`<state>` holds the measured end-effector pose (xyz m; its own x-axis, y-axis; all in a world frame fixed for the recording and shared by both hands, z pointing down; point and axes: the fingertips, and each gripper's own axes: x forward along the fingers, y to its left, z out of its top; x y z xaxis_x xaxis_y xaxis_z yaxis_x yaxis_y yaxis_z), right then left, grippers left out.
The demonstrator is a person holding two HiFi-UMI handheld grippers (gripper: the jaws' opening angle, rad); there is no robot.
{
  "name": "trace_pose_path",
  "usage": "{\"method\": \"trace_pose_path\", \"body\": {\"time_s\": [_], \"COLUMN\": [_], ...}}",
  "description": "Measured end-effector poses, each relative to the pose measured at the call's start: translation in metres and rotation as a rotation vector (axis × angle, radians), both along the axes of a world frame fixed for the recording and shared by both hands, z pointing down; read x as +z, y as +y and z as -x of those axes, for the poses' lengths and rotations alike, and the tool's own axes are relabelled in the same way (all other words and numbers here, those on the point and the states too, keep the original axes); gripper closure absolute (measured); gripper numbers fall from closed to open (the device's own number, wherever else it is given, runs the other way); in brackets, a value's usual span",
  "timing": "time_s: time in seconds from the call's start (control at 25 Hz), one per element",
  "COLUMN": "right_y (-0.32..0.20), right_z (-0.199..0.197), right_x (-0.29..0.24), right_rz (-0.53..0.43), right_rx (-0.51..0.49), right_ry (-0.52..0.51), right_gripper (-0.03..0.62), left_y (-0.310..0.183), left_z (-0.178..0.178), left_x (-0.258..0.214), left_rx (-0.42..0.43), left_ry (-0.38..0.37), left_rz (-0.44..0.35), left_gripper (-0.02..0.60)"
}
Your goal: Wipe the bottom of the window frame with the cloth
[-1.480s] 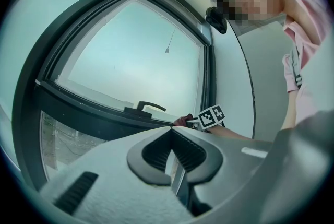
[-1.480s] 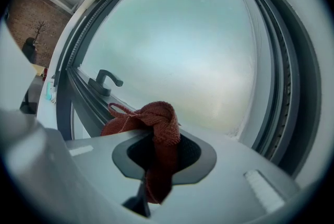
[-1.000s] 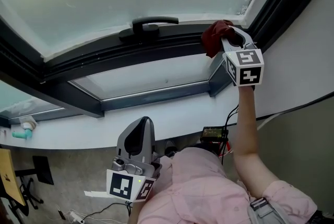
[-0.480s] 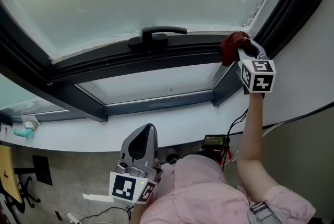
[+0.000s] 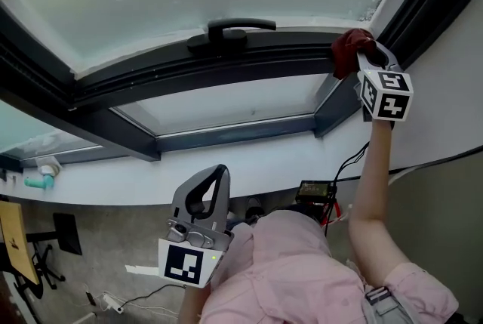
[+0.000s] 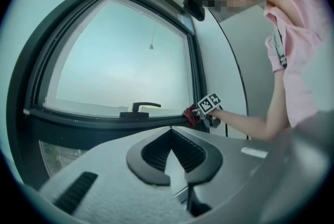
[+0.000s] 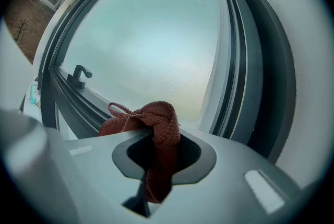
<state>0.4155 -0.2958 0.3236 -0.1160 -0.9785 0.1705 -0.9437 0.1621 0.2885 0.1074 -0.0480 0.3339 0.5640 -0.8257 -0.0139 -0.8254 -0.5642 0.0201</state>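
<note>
Cloth [image 5: 349, 50] pinched in the jaws of the right gripper [image 5: 359, 63], bunched forward for rubbing | pressed at right corner of window frame [image 5: 189, 77] bottom rail | left gripper [image 5: 204, 190] held low by the body, jaws together, empty, judged out of the wiping path

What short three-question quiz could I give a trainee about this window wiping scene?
1. True or false: the left gripper holds the cloth.
2. Where along the bottom of the window frame is the right gripper? A: left end. B: middle. C: right corner.
3. Fill in: the cloth is ___ in colour.

Key: 1 false, the right gripper is shut on it. 2 C. 3 red.
</note>
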Motion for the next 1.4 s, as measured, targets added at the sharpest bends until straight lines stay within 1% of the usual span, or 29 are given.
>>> {"method": "trace_pose_path", "body": {"time_s": [0.08,0.2,0.24,0.32,0.36,0.4,0.44,0.52,0.56,0.64,0.68,0.76,0.8,0.84,1.04,1.16,1.28,1.4], "right_y": [0.001,0.001,0.001,0.001,0.002,0.002,0.003,0.003,0.003,0.003,0.002,0.001,0.001,0.0,0.0,-0.001,-0.002,-0.002], "right_z": [-0.001,0.0,0.001,0.0,0.0,0.0,0.0,-0.001,-0.001,0.0,0.001,0.002,0.003,0.003,-0.011,-0.017,-0.017,-0.017], "right_x": [0.0,0.0,0.0,0.0,0.0,0.0,0.0,0.001,0.001,0.0,-0.001,-0.002,-0.001,-0.001,0.0,0.0,-0.001,-0.001], "right_rz": [-0.005,-0.014,-0.016,-0.017,-0.017,-0.016,-0.015,-0.012,-0.01,-0.012,-0.015,-0.018,-0.015,-0.011,-0.007,-0.008,-0.017,-0.03], "right_rx": [0.005,0.008,0.008,0.01,0.012,0.014,0.016,0.019,0.021,0.022,0.022,0.019,0.016,0.013,0.039,0.045,0.05,0.053], "right_ry": [0.005,0.008,0.008,0.007,0.007,0.006,0.007,0.009,0.011,0.013,0.015,0.016,0.015,0.014,0.015,0.003,0.005,0.015], "right_gripper": [0.526,0.526,0.526,0.526,0.526,0.526,0.526,0.526,0.526,0.526,0.526,0.526,0.526,0.526,0.526,0.526,0.526,0.526], "left_y": [0.0,0.005,0.006,0.009,0.01,0.009,0.009,0.007,0.005,0.002,0.0,-0.002,-0.001,0.0,0.006,0.006,0.006,0.009], "left_z": [-0.005,-0.01,-0.013,-0.02,-0.023,-0.024,-0.024,-0.018,-0.014,-0.006,-0.002,0.002,0.003,0.001,-0.01,-0.011,-0.011,-0.014], "left_x": [0.006,0.01,0.014,0.024,0.027,0.027,0.025,0.021,0.021,0.024,0.026,0.027,0.026,0.026,0.029,0.029,0.031,0.032], "left_rx": [0.02,0.09,0.125,0.204,0.225,0.227,0.217,0.182,0.166,0.129,0.101,0.048,0.041,0.046,0.106,0.112,0.107,0.126], "left_ry": [-0.074,-0.137,-0.185,-0.331,-0.386,-0.411,-0.409,-0.368,-0.348,-0.31,-0.27,-0.168,-0.141,-0.131,-0.128,-0.099,-0.097,-0.074], "left_rz": [0.026,0.036,0.038,0.038,0.029,0.014,-0.001,-0.016,-0.011,0.027,0.056,0.102,0.11,0.11,0.115,0.121,0.13,0.127], "left_gripper": [0.586,0.581,0.581,0.581,0.581,0.582,0.581,0.581,0.582,0.582,0.582,0.581,0.581,0.581,0.581,0.581,0.581,0.581]}}
